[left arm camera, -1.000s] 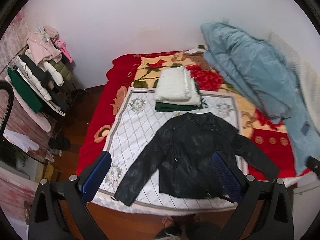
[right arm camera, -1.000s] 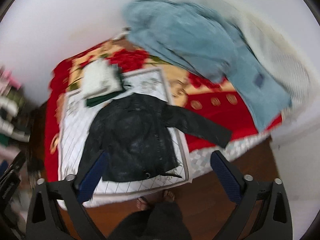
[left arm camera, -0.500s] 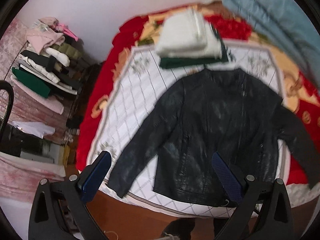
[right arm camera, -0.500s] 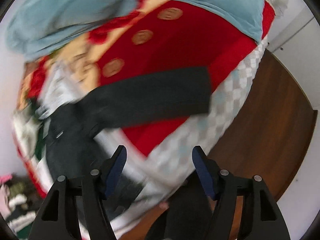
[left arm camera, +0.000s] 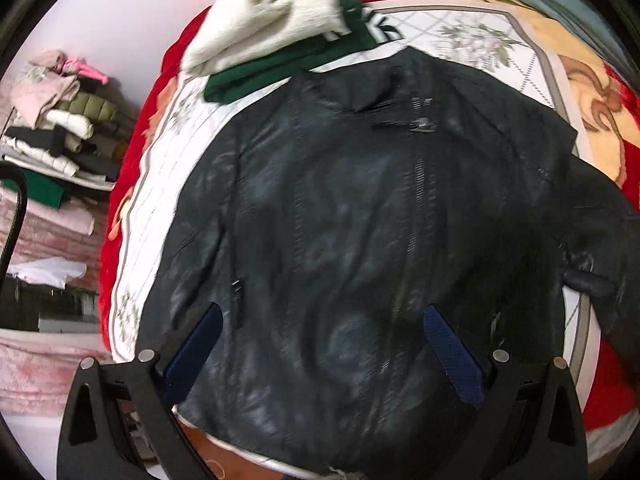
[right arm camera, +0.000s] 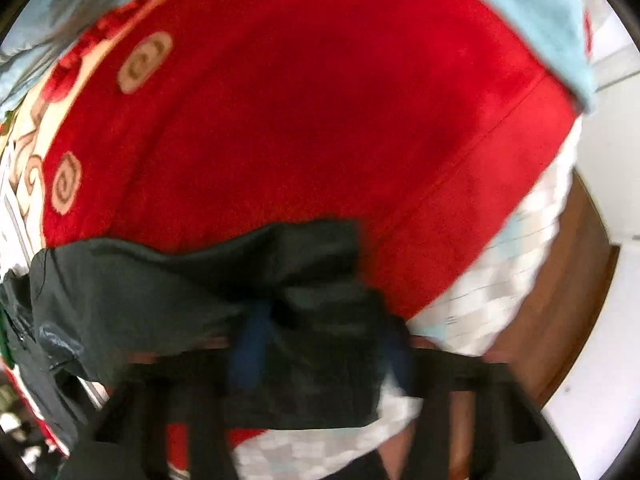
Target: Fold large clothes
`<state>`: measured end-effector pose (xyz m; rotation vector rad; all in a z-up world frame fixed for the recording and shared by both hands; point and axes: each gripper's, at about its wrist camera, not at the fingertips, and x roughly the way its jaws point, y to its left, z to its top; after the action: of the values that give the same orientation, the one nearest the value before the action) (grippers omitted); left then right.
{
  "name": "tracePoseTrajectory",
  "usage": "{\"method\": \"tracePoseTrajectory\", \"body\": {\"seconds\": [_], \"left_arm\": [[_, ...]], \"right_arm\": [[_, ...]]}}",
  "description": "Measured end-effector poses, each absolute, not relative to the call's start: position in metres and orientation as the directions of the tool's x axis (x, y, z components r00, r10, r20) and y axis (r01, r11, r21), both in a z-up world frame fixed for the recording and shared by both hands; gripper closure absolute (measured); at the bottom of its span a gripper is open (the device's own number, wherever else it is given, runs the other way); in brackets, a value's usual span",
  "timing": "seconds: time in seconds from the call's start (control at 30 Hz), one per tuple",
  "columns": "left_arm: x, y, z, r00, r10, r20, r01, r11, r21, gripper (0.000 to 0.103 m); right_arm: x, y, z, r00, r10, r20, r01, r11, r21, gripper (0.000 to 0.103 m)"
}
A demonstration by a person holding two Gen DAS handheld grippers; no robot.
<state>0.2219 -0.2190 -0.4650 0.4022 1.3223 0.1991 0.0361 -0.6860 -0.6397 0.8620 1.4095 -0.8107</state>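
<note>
beside jacket (left arm camera: 360,220): folded clothes stack (left arm camera: 276,32)

Glossy leather-look jacket (left arm camera: 360,220), plush red blanket (right arm camera: 300,120), wood floor (right arm camera: 560,300).

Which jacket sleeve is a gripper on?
The wearer's left sleeve, stretched over the red blanket: its cuff sits between the right gripper's fingers. The other sleeve lies untouched beside the left gripper.

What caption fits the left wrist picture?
Open left hand-held gripper over a black jacket spread on the bed.
</note>
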Motion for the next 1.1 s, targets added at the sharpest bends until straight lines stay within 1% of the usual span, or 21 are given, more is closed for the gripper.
{"method": "tracePoseTrajectory", "body": {"seconds": [0.03,0.07,0.13,0.23,0.3,0.37,0.43,0.47,0.53,0.57,0.6,0.67,0.73,0.8,0.87,0.97,1.0,1.03,1.1], "left_arm": [[0.223,-0.226,-0.468,0.250,0.363,-0.898,0.096,0.913,0.396,0.000],[0.224,-0.230,-0.470,0.257,0.358,-0.898,0.099,0.914,0.393,0.000],[0.225,-0.239,-0.474,0.268,0.347,-0.899,0.110,0.916,0.386,0.000],[0.224,-0.248,-0.480,0.268,0.332,-0.905,0.119,0.920,0.373,0.000],[0.222,-0.253,-0.484,0.254,0.326,-0.911,0.126,0.923,0.365,0.000],[0.221,-0.253,-0.487,0.240,0.318,-0.917,0.126,0.926,0.355,0.000],[0.217,-0.255,-0.487,0.235,0.310,-0.921,0.122,0.931,0.345,0.000],[0.218,-0.256,-0.486,0.235,0.307,-0.922,0.123,0.932,0.341,0.000],[0.216,-0.259,-0.486,0.246,0.301,-0.921,0.127,0.932,0.339,0.000],[0.216,-0.260,-0.487,0.247,0.301,-0.921,0.131,0.932,0.339,0.000],[0.216,-0.261,-0.488,0.247,0.301,-0.921,0.133,0.931,0.340,0.000],[0.216,-0.263,-0.493,0.241,0.303,-0.922,0.136,0.930,0.341,0.000],[0.216,-0.264,-0.498,0.226,0.304,-0.925,0.136,0.931,0.339,0.000],[0.217,-0.265,-0.502,0.218,0.302,-0.928,0.131,0.933,0.335,0.000],[0.217,-0.267,-0.505,0.212,0.303,-0.929,0.130,0.934,0.334,0.000],[0.219,-0.270,-0.509,0.205,0.304,-0.931,0.133,0.933,0.334,0.000],[0.219,-0.271,-0.510,0.204,0.303,-0.931,0.134,0.933,0.333,0.000],[0.220,-0.273,-0.511,0.205,0.303,-0.931,0.136,0.933,0.333,0.000],[0.222,-0.275,-0.513,0.203,0.303,-0.931,0.138,0.933,0.333,0.000]], "right_arm": [[0.035,-0.686,-0.632,0.023,0.025,-0.999,0.877,0.479,0.033,0.088],[0.033,-0.688,-0.619,0.047,0.011,-0.999,0.875,0.481,0.046,0.091],[0.030,-0.696,-0.591,0.085,-0.059,-0.995,0.882,0.468,0.047,0.093],[0.029,-0.717,-0.564,0.168,-0.137,-0.976,0.905,0.413,0.098,0.094],[0.050,-0.725,-0.557,0.165,-0.161,-0.973,0.894,0.442,0.078,0.094],[0.069,-0.733,-0.580,0.084,-0.121,-0.989,0.872,0.489,0.014,0.089],[0.061,-0.735,-0.593,0.043,-0.073,-0.996,0.881,0.473,0.003,0.066],[0.053,-0.733,-0.594,0.065,-0.051,-0.997,0.888,0.458,0.035,0.063],[0.029,-0.724,-0.583,0.142,-0.046,-0.989,0.902,0.417,0.110,0.051],[0.017,-0.714,-0.580,0.187,-0.036,-0.982,0.907,0.390,0.159,0.049],[0.010,-0.710,-0.581,0.217,-0.018,-0.976,0.908,0.371,0.195,0.047],[-0.005,-0.697,-0.600,0.332,0.084,-0.940,0.898,0.278,0.342,0.047],[-0.017,-0.683,-0.627,0.375,0.156,-0.914,0.901,0.171,0.399,0.047],[-0.025,-0.678,-0.658,0.436,0.176,-0.883,0.890,0.064,0.452,0.047],[-0.032,-0.674,-0.675,0.517,0.138,-0.845,0.854,-0.017,0.520,0.047],[-0.041,-0.671,-0.674,0.651,0.013,-0.759,0.757,-0.096,0.647,0.047],[-0.042,-0.670,-0.672,0.688,-0.016,-0.726,0.721,-0.104,0.685,0.050],[-0.042,-0.669,-0.670,0.725,-0.036,-0.687,0.681,-0.106,0.724,0.050],[-0.034,-0.671,-0.669,0.742,-0.038,-0.669,0.664,-0.093,0.742,0.050]]}}
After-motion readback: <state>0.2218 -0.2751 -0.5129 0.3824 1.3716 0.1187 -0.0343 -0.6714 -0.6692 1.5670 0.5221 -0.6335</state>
